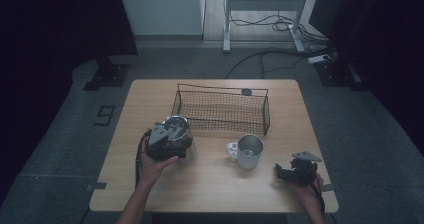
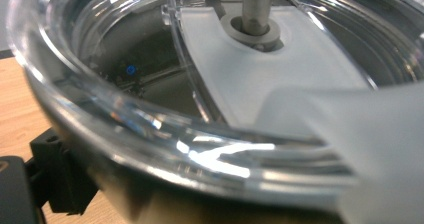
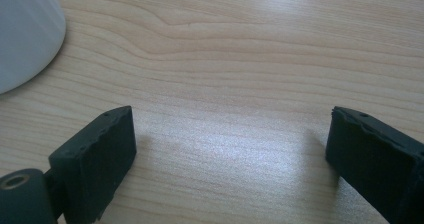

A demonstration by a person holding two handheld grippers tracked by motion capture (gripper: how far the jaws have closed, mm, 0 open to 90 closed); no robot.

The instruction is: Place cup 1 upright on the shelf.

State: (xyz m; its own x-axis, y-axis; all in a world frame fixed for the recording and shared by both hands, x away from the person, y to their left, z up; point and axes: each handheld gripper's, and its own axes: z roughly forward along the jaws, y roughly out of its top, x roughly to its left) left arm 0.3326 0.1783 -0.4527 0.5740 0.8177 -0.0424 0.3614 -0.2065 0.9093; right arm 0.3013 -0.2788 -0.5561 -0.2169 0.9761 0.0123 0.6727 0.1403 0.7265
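Note:
My left gripper is over the table's left middle, with a round shiny cup under a clear lid at its tips. In the left gripper view that clear lid sits right against the camera, with a white slider and a metal post on it, and one black jaw shows at the lower left beside the cup's dark body. The jaws look shut on the cup. My right gripper rests low at the table's front right, open, with bare wood between its jaws.
A steel mug with a white handle stands between the two grippers, and its pale side is at the upper left of the right gripper view. A black wire basket stands at the back middle of the wooden table.

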